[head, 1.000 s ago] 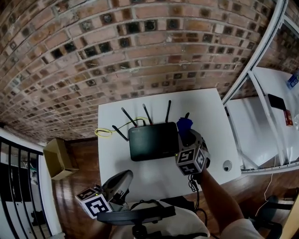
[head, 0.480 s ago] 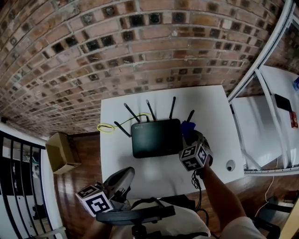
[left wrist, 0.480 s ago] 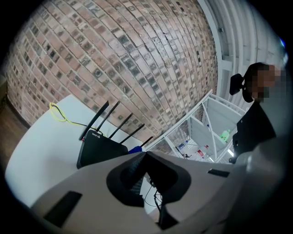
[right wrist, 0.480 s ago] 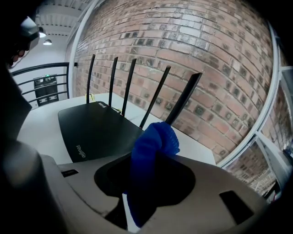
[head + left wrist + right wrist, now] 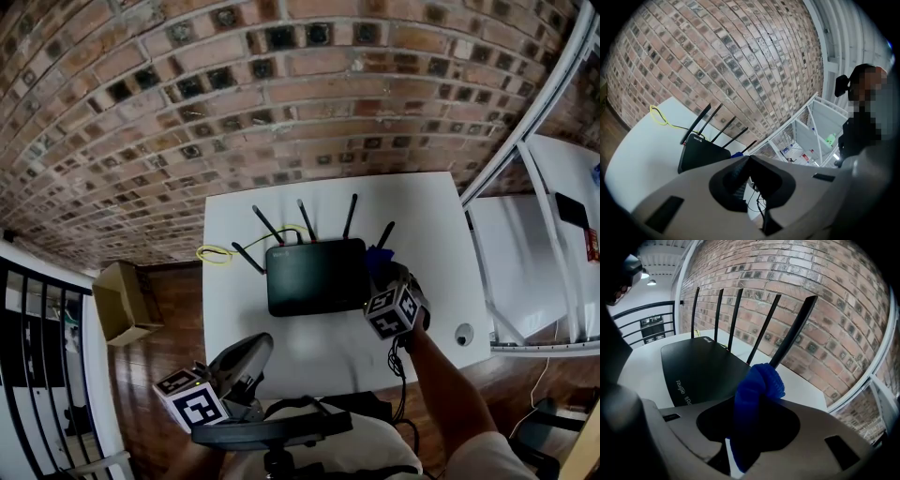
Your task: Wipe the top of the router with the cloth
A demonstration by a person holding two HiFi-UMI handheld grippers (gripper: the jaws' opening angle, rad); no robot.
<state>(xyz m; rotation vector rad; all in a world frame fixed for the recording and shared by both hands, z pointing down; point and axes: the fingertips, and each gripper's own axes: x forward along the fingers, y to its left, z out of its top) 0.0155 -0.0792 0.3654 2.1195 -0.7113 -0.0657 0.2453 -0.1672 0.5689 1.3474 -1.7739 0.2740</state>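
**right hand-held gripper with the cloth beside the router, left one idle**

on my screens the right hand-held gripper (image 5: 382, 277) is pinching the blue cloth (image 5: 758, 383). the cloth stands up between its jaws as a bunched roll, and its rounded top goes a little past the tips. the jaws are closed on it from both sides.

the router (image 5: 316, 277) is a flat black box and it lies on the white worktop (image 5: 422, 216). seen from the right hand-held gripper, it is ahead and to the left, very near. in the head view the cloth is just beside the right edge of the router. i cannot tell if the cloth touches the casing. the top of the router is uncovered, with pale print near the corner closest to this hand-held gripper. the five antennas (image 5: 352, 216) rise from the far edge of the router, beyond the cloth. the nearest one stands directly behind the top of the cloth in the right gripper view.

the left hand-held gripper (image 5: 749, 157) has its jaws pressed together, with nothing between them. it is held low at the near edge of the worktop, well apart from the router, which is ahead of it and slightly to the left.

a yellow cable (image 5: 214, 253) makes a loop on the worktop, far ahead of the left hand-held gripper, past the left end of the router. behind everything there is a brick wall (image 5: 281, 94). a cardboard box (image 5: 122, 302) sits on the wooden floor (image 5: 161, 323), to the left of the left hand-held gripper.
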